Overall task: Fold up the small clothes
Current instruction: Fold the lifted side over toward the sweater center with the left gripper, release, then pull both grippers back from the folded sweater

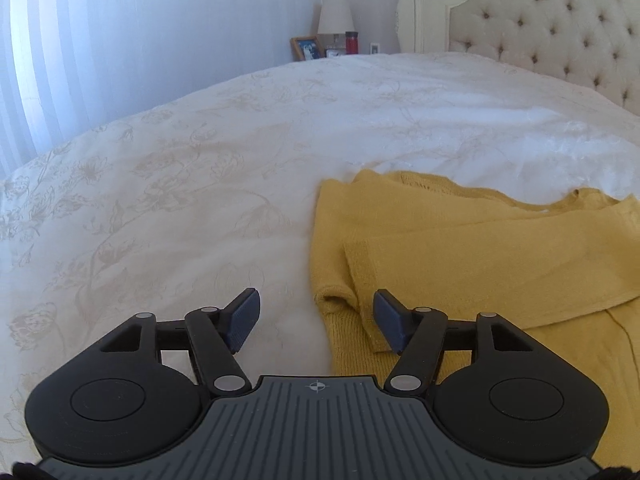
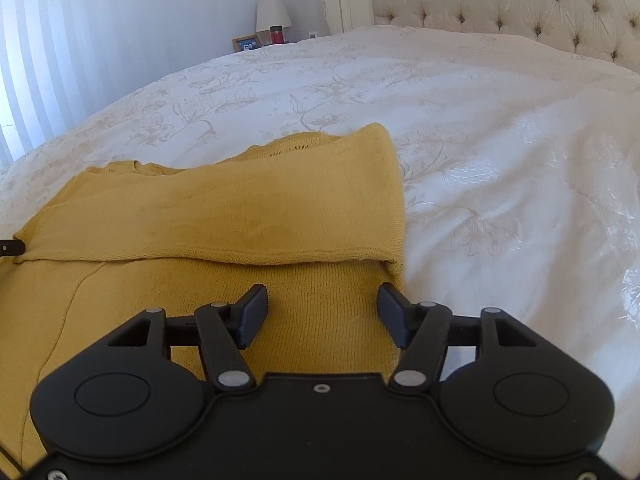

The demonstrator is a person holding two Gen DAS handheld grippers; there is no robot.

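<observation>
A bed [image 1: 224,152] fills most of both views, covered by a white bedspread [image 2: 500,152] with a pale floral pattern. At its far end stands a tufted cream headboard [image 1: 560,28]. Beside it (against the wall) are a lamp [image 1: 335,14], a framed photo [image 1: 307,48] and a red jar [image 1: 351,42].

The left tongs [image 1: 316,320] hang spread wide and empty over the left edge of a yellow knit sweater [image 1: 480,248], folded on a white floral bedspread [image 1: 180,180]; a sleeve cuff [image 1: 360,272] lies between their pads.
</observation>
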